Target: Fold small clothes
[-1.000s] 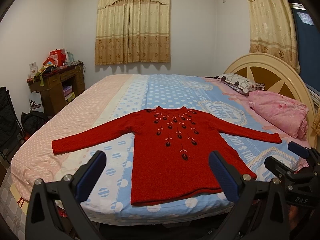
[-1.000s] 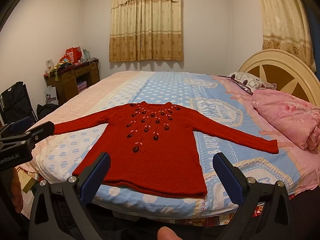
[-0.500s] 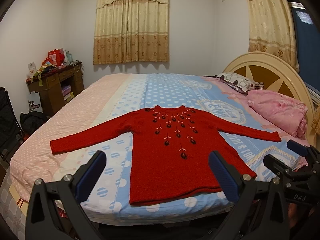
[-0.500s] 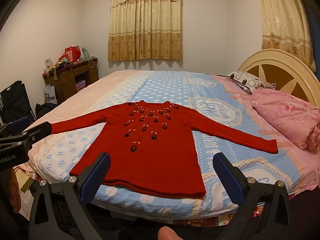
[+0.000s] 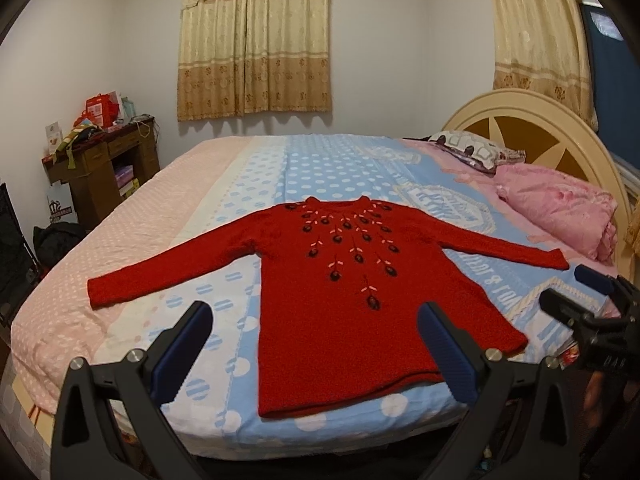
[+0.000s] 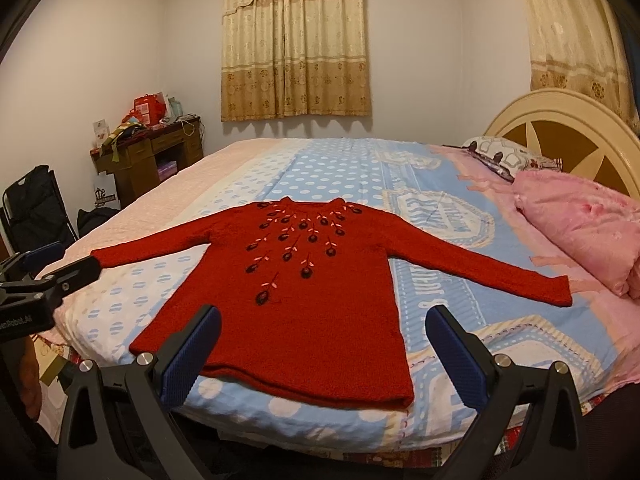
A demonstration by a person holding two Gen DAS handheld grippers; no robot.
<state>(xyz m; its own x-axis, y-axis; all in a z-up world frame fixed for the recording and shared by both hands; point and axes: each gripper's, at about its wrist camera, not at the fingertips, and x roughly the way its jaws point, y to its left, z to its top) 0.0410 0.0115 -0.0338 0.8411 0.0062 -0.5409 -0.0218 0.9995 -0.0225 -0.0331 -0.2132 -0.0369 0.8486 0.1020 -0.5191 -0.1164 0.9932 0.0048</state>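
The left gripper (image 5: 314,344) hangs with its blue-padded fingers (image 5: 182,354) spread wide and nothing between them, short of the near edge of the bed (image 5: 132,240). The right gripper (image 6: 320,346) is the same: fingers (image 6: 192,354) wide apart, empty, clear of the cloth. Each shows at the edge of the other's view, the right one at the far right of the left wrist view, the left one at the far left of the right wrist view.

Just beyond the fingers lies the sweater (image 5: 352,320), red, spread flat and face up on the bed, hem toward the grippers and neck away. Both sleeves are stretched out to the sides, the left cuff on the pink dotted part of the sheet (image 5: 320,168), the right cuff near a folded pink quilt (image 5: 560,208). Dark embroidered flowers with pale leaves fan down from the neckline. No part of it is folded.

Behind the quilt a patterned pillow (image 5: 472,150) lies against the cream headboard (image 5: 536,124). To the left of the bed stands a dark wooden desk (image 5: 100,172) piled with red boxes and clutter, with a black bag (image 5: 56,238) on the floor before it. Beige curtains (image 5: 254,36) hang on the far wall and at the right.
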